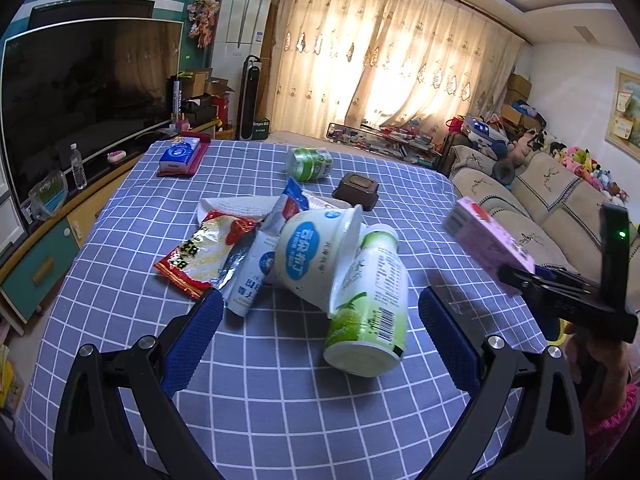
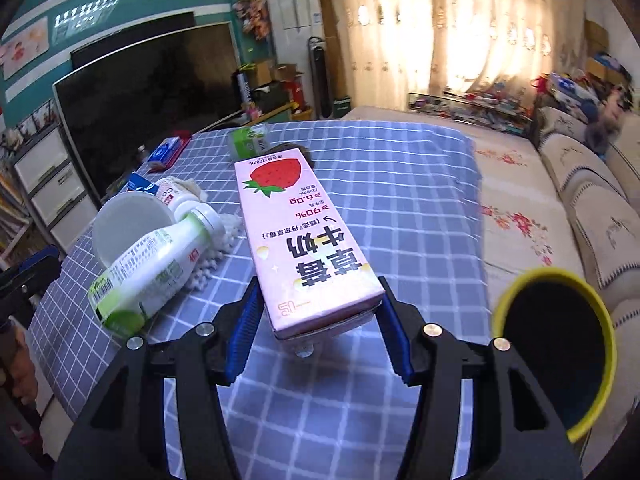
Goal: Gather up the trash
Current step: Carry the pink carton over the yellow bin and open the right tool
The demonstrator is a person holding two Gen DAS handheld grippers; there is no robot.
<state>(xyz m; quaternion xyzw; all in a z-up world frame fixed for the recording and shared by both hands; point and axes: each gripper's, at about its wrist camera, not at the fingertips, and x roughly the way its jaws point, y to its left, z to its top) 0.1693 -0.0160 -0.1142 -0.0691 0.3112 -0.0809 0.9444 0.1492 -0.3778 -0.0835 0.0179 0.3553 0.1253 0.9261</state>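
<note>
A: Where was the carton (image 2: 308,240)?

B: Off the table (image 2: 420,200), held in the right gripper (image 2: 316,320). Both pads pressed the sides of its near end; the rest stuck out forward, above the cloth near the table's right edge. A yellow-rimmed bin (image 2: 556,352) stood just off that edge.

A: Handling?

B: Judged light, probably empty; thin card, stiff enough but crushable. An end grip lets it droop, so mid-body would be steadier.

A: Left gripper (image 1: 320,332)?

B: Jaws wide apart, nothing held, low over the near edge. The green bottle (image 1: 368,312) lay between the pads, untouched; smooth plastic, could roll.
</note>
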